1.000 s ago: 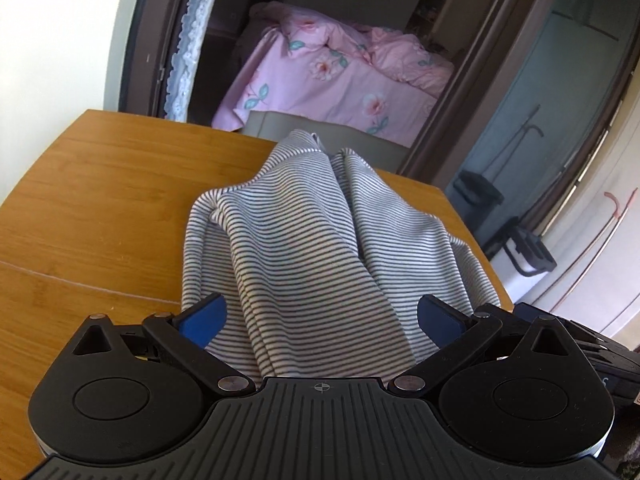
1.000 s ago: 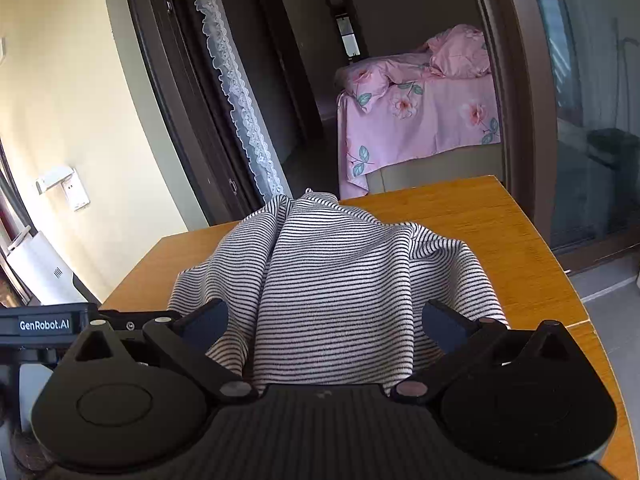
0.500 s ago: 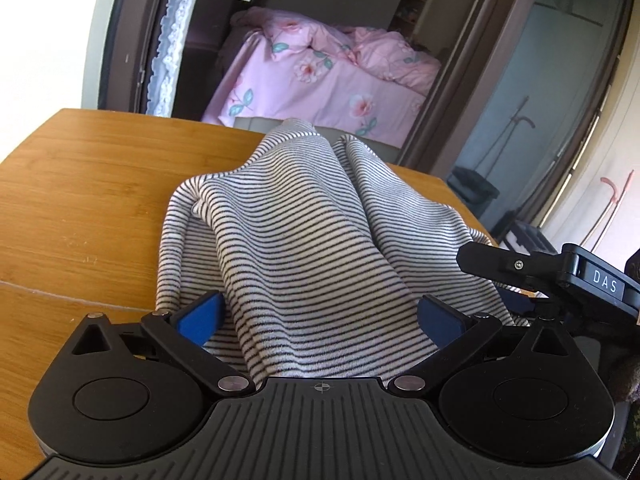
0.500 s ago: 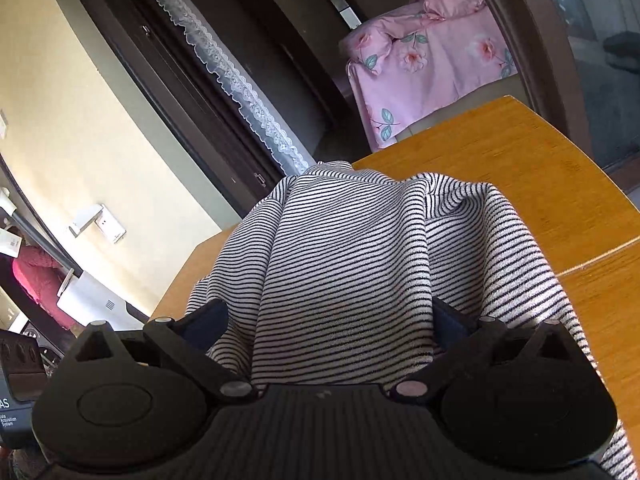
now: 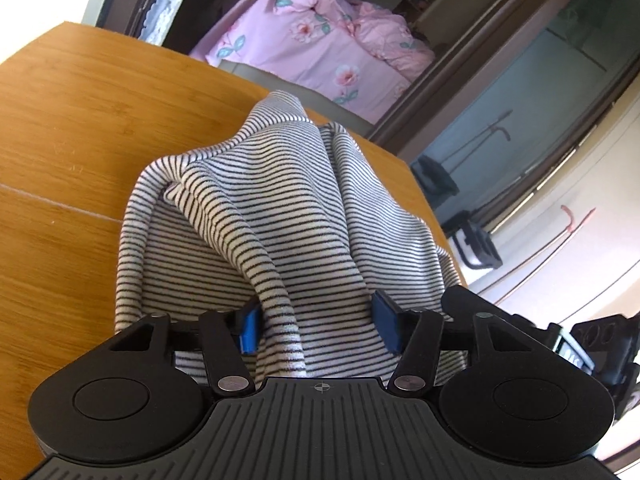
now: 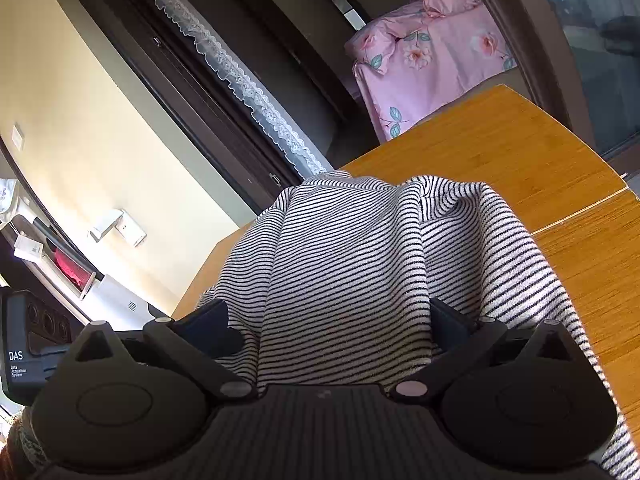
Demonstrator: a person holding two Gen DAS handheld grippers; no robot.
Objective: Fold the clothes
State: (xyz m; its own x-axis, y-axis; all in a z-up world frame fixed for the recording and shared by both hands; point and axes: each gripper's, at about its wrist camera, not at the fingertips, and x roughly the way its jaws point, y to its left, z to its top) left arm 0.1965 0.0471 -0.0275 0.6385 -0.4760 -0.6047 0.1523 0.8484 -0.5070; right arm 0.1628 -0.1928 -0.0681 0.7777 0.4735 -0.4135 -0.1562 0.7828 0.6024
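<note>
A wooden table (image 5: 72, 128) stands before a doorway giving onto a bed with pink floral bedding (image 5: 320, 44); on it lies the striped garment (image 5: 280, 216), bunched and creased, its near end raised toward both cameras. The left gripper (image 5: 316, 328) is partly closed with cloth between its blue pads, and the right gripper (image 6: 328, 332) likewise has fabric between its fingers, though a firm pinch cannot be confirmed for either. Judged from this, folding is at an early stage: no flat, squared fold is evident.

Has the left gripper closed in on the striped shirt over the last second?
Yes. The left gripper has narrowed: its blue pads now pinch a fold of the striped shirt, instead of standing wide apart.
</note>
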